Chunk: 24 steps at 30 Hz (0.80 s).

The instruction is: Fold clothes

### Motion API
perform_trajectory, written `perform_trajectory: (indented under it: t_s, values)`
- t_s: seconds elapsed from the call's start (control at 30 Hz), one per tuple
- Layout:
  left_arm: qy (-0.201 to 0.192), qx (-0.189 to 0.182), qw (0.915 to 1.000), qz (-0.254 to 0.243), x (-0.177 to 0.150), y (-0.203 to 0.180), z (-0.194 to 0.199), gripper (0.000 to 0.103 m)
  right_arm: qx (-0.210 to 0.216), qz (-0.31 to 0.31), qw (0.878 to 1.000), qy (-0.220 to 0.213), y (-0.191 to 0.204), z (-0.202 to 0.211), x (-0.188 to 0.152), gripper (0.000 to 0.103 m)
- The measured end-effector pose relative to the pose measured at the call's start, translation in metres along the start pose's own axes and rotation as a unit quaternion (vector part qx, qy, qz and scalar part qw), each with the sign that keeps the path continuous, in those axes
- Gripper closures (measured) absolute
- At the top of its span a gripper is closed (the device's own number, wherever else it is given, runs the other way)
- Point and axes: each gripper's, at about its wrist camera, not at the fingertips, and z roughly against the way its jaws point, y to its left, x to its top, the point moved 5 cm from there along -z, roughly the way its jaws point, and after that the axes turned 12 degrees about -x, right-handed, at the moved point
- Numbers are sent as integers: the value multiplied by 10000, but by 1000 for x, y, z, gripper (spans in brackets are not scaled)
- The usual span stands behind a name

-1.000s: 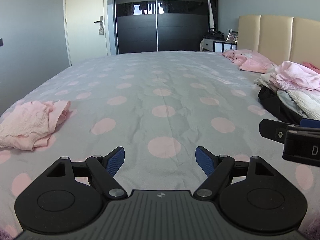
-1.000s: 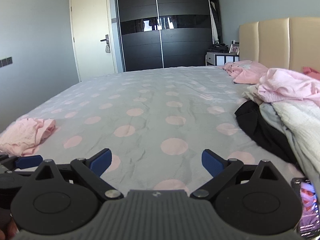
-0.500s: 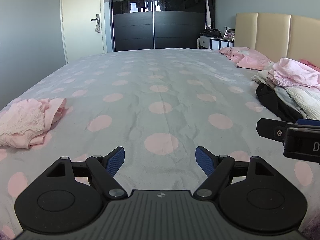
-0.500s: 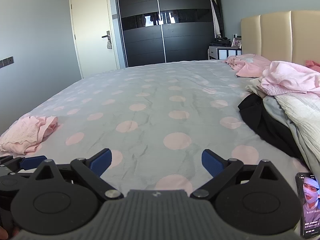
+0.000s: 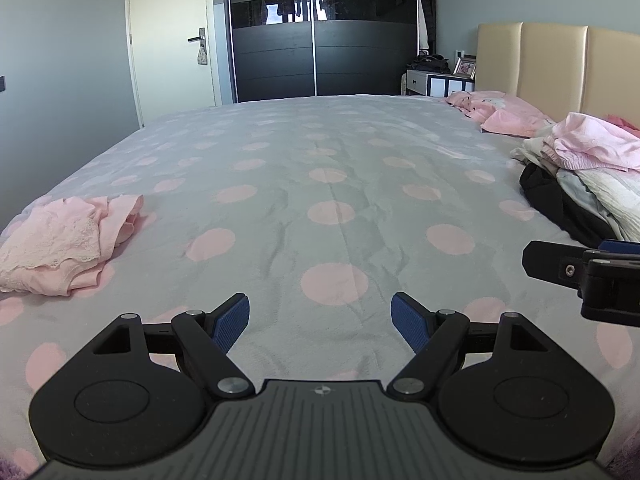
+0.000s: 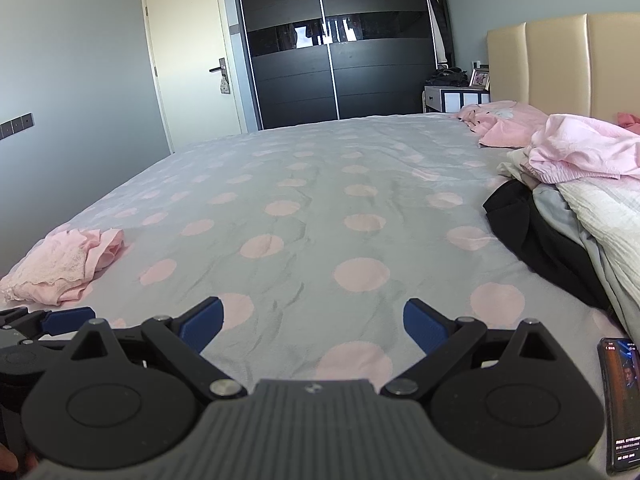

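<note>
The bed (image 5: 320, 184) lay spread with a dotted sheet. A pile of clothes (image 6: 580, 200) sat at its right side, well apart from a pink garment (image 5: 68, 240) on the left. Both looked soft and light; a hem or corner seemed best to pinch. The left gripper (image 5: 320, 320) and right gripper (image 6: 312, 326) hung wide, holding nothing.
</note>
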Motion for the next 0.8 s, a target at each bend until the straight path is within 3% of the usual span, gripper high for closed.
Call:
perform_trajectory:
  t_s: [0.8]
  values:
    - [8, 221, 9997, -140, -1, 0, 8, 25, 46, 94, 9999, -13, 8, 5, -3, 5]
